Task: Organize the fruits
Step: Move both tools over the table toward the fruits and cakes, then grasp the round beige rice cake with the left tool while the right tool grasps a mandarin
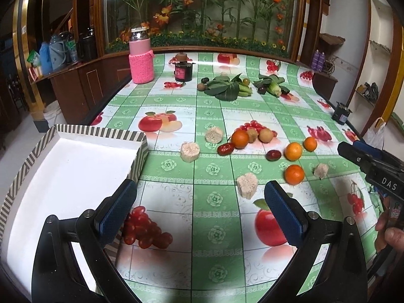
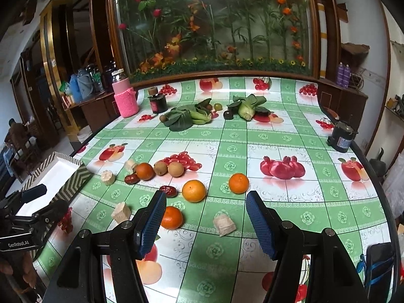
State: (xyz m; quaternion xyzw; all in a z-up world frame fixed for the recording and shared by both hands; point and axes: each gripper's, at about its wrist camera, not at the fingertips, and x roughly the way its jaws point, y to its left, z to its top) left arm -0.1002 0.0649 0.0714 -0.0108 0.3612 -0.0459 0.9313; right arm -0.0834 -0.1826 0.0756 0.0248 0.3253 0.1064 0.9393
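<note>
Several oranges lie mid-table: one (image 1: 294, 174) nearest, one (image 1: 293, 151) behind it, one (image 1: 240, 139) by two brown round fruits (image 1: 266, 135) and a red date (image 1: 225, 149). A second date (image 1: 273, 155) lies apart. A striped, white-floored box (image 1: 63, 166) stands at the left, empty. My left gripper (image 1: 200, 202) is open above the cloth beside the box. My right gripper (image 2: 205, 217) is open over a pale cut chunk (image 2: 224, 223), with an orange (image 2: 171, 217) by its left finger.
Several pale cut chunks (image 1: 190, 152) lie among the fruit. Leafy greens (image 1: 224, 89), dark fruits and a kiwi sit farther back. A pink-sleeved bottle (image 1: 141, 58) and a dark jar (image 1: 183, 72) stand at the back left. A black motor-like object (image 2: 341, 136) sits at the right edge.
</note>
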